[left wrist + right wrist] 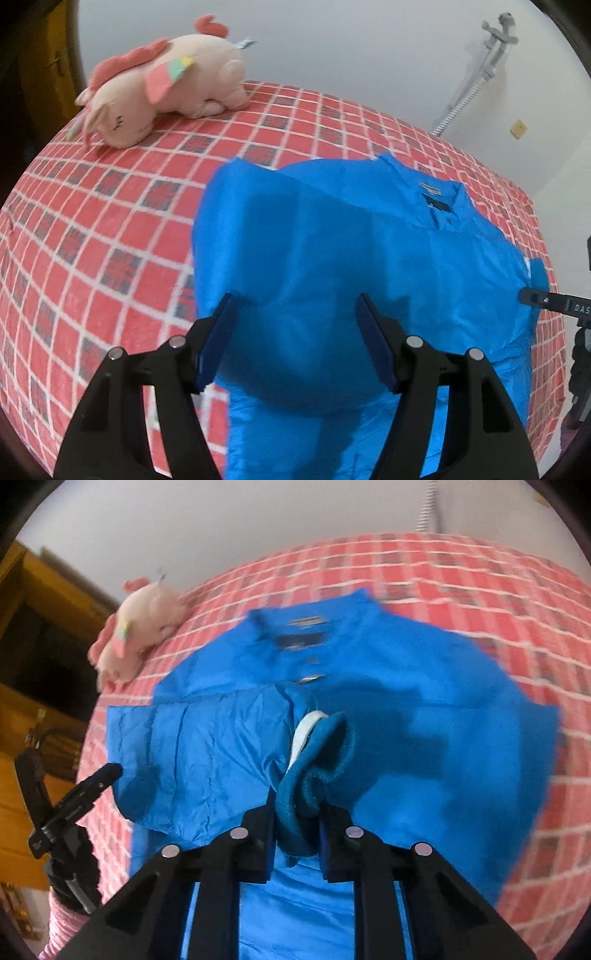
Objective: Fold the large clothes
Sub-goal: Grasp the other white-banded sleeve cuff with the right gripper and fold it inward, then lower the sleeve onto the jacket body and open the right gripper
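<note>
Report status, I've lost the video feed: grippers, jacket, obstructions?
Left gripper open above blue jacket. Right gripper shut on sleeve cuff. Plush toy on bed, apart from jacket.

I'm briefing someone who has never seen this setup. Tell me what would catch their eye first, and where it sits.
The bright blue jacket dominates, spread over the red checked bedspread with its collar toward the far wall. The right gripper stands out next: its fingers are clamped on the jacket's ribbed cuff, while the left gripper hovers open above the jacket. A pink plush toy lies at the bed's far left corner.
</note>
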`<state>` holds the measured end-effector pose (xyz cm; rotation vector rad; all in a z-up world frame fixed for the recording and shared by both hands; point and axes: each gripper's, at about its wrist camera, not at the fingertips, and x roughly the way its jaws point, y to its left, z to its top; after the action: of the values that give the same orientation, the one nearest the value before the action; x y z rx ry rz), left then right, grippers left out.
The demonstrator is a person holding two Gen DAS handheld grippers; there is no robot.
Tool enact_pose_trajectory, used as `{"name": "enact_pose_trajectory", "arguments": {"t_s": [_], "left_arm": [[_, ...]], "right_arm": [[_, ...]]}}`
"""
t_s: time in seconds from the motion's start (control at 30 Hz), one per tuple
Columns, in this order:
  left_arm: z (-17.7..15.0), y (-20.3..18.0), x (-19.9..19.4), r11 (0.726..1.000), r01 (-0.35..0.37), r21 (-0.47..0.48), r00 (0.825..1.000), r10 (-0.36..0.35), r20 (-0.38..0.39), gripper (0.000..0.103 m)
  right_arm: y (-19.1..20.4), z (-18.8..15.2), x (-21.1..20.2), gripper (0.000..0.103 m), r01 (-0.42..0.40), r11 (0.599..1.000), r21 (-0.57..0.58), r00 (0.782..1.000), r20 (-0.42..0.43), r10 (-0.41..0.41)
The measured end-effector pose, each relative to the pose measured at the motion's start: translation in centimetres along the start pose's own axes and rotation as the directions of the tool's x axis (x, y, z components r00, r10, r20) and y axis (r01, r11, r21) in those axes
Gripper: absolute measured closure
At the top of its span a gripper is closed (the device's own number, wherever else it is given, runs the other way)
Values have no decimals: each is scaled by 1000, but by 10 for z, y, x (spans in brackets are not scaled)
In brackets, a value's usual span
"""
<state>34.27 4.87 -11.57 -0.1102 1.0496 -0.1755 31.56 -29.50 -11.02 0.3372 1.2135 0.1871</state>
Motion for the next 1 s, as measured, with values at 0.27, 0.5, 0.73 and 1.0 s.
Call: {"name": "enact_pose_trajectory", "arguments": {"t_s": [0.27,0.5,0.73,1.0], "left_arm": [[2,-24,28,999,-5,42,999,7,-52,39],[-5,-25,66,997,-11,79,993,20,-116,35],[-5,-24,70,997,-21,68,992,30,-127,34],[9,-51,25,995,-22,101,1000,24,-14,27]], "right_arm": [[-85,-20,-27,85,87,985,146,995,25,-92],[-112,-31,8,84,94,977,192,995,-36,-88],[-111,-34,8,81,131,975,181,991,-30,-128],[-63,-30,-51,62,237,967,94,953,169,-250]]}}
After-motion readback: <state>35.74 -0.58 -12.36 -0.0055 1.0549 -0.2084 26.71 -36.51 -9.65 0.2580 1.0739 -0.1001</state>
